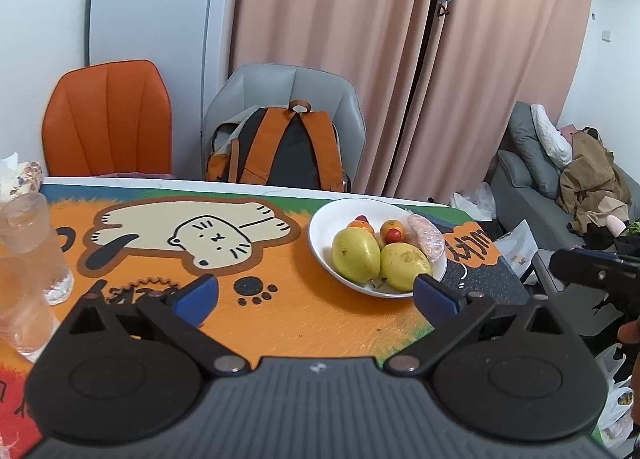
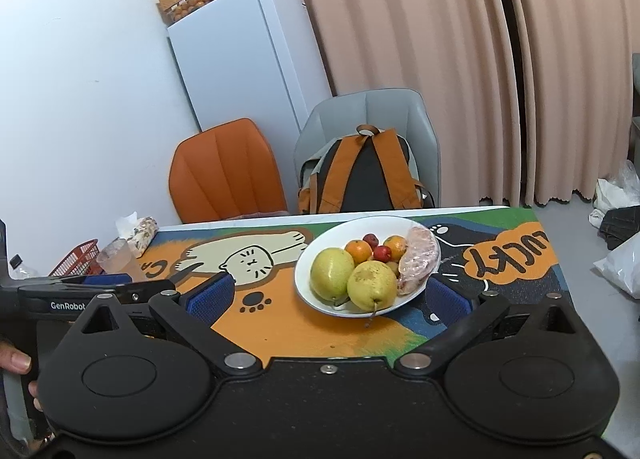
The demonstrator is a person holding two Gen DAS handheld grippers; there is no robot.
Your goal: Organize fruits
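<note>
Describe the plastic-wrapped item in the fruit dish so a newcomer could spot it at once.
Start at the cartoon-cat table mat, then find the white dish near its right end. The plastic-wrapped item lies along the dish's right side, beside the yellow-green pears. It alone is pinkish, long and covered in crinkly clear film; its neighbours are bare, round fruit.

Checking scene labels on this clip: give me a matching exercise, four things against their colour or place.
Things:
1. bowl
2. backpack
3. left chair
4. wrapped item

Descriptions:
A. plain orange, nothing on it
B. white, holding the fruit
C. pinkish, at the bowl's right side
D. dark with orange straps, on the grey chair

Pairs: 1-B, 2-D, 3-A, 4-C
</note>
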